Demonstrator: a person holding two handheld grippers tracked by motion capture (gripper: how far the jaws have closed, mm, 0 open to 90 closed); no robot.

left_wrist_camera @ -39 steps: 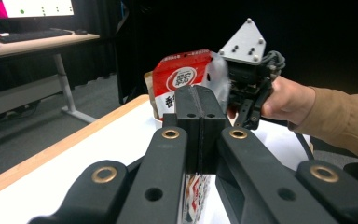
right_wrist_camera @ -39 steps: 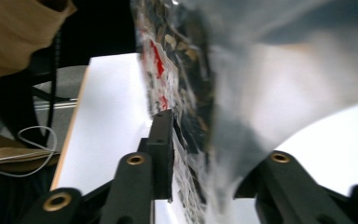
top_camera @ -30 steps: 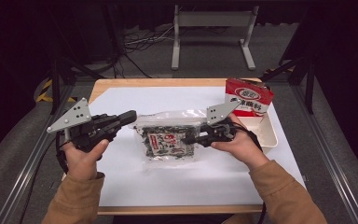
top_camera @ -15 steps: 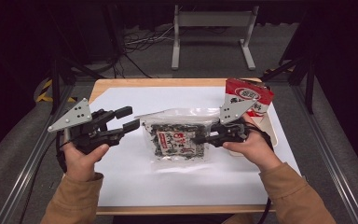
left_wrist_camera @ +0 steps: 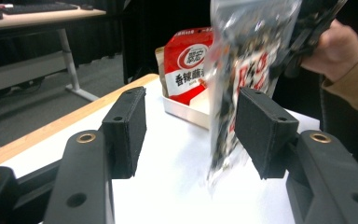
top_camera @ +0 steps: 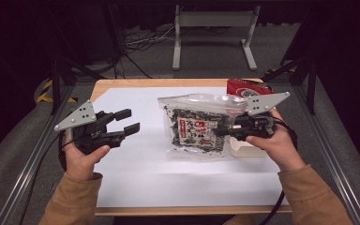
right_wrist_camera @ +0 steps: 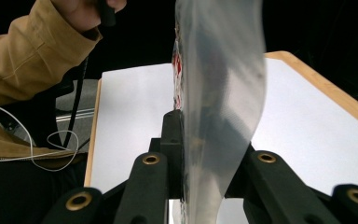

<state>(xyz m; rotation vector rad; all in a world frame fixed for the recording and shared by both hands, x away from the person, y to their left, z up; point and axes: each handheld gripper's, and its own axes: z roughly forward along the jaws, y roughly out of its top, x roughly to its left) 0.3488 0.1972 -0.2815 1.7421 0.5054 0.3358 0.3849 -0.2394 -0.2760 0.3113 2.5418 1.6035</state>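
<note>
A clear bag of dark seaweed snack with a red and white label [top_camera: 194, 131] hangs lifted over the white sheet. My right gripper [top_camera: 221, 131] is shut on the bag's right edge. In the right gripper view the bag [right_wrist_camera: 219, 93] runs edge-on between the closed jaws of that gripper [right_wrist_camera: 205, 154]. My left gripper [top_camera: 127, 122] is held to the left of the bag, apart from it. Its jaws have just been opening and nothing is between them. The left gripper view looks along its open jaws [left_wrist_camera: 196, 135] at the bag [left_wrist_camera: 242, 70] farther off.
A red snack pouch [top_camera: 243, 88] stands in a white tray [top_camera: 243, 147] at the right, behind the right hand; both also appear in the left gripper view, pouch [left_wrist_camera: 189, 70] and tray [left_wrist_camera: 186, 109]. A white sheet [top_camera: 136, 173] covers the wooden table [top_camera: 122, 83].
The left gripper went from shut to open and stayed in place. The right gripper lifted the bag off the sheet and carried it to the right.
</note>
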